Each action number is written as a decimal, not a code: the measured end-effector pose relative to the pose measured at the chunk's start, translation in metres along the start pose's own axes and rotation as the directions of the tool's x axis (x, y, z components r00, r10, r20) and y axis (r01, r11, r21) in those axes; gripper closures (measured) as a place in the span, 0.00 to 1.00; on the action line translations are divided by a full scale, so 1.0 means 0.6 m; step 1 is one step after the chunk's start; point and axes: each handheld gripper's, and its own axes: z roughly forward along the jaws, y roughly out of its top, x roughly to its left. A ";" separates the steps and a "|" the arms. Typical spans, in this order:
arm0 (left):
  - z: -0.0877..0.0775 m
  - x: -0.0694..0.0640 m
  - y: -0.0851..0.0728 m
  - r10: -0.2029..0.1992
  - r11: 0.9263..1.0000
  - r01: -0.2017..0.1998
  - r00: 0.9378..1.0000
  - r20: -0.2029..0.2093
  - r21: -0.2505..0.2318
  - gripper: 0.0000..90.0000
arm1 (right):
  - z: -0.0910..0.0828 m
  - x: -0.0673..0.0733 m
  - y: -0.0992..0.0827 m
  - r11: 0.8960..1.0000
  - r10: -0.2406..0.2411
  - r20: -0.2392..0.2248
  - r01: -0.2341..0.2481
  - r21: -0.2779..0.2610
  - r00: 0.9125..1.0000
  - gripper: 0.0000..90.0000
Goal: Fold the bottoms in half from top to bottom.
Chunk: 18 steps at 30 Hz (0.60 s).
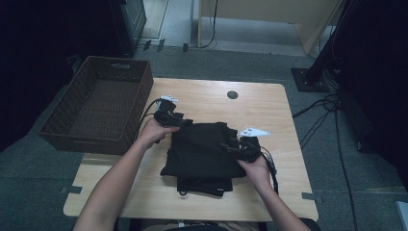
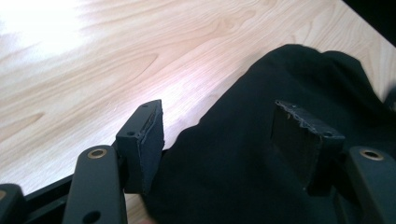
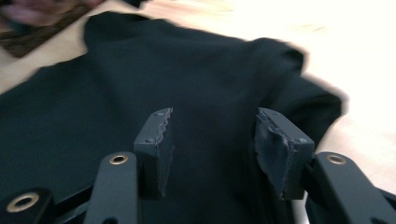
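Observation:
A black garment [image 1: 202,149] lies folded at the middle of the wooden table [image 1: 269,110]. My left gripper [image 1: 185,122] is at the garment's far left corner. In the left gripper view its jaws stand apart [image 2: 218,108] with the edge of the black cloth [image 2: 243,158] lying between them, and the pads do not press on it. My right gripper [image 1: 230,147] is at the garment's right side. In the right gripper view its jaws [image 3: 213,114] hang apart just over the dark fabric [image 3: 140,70], which is blurred.
A brown wicker basket [image 1: 118,61] stands empty at the table's left, overhanging the edge. A small dark round cap [image 1: 232,95] sits in the tabletop at the back. Cables [image 1: 317,120] and a black stand base [image 1: 312,79] lie on the floor to the right.

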 end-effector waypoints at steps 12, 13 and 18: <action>0.039 0.003 0.005 0.054 0.994 -0.053 0.998 -0.011 0.093 0.39 | 0.021 0.082 -0.057 0.995 -0.060 -0.025 0.061 0.082 0.998 0.61; 0.045 0.005 0.004 0.056 0.993 -0.055 0.998 -0.010 0.100 0.39 | 0.027 0.079 -0.058 0.995 -0.050 -0.015 0.051 0.088 0.999 0.62; 0.068 0.024 -0.006 0.033 0.993 -0.032 0.999 -0.010 0.116 0.39 | 0.043 0.073 -0.056 0.990 -0.125 0.021 0.123 0.072 0.992 0.66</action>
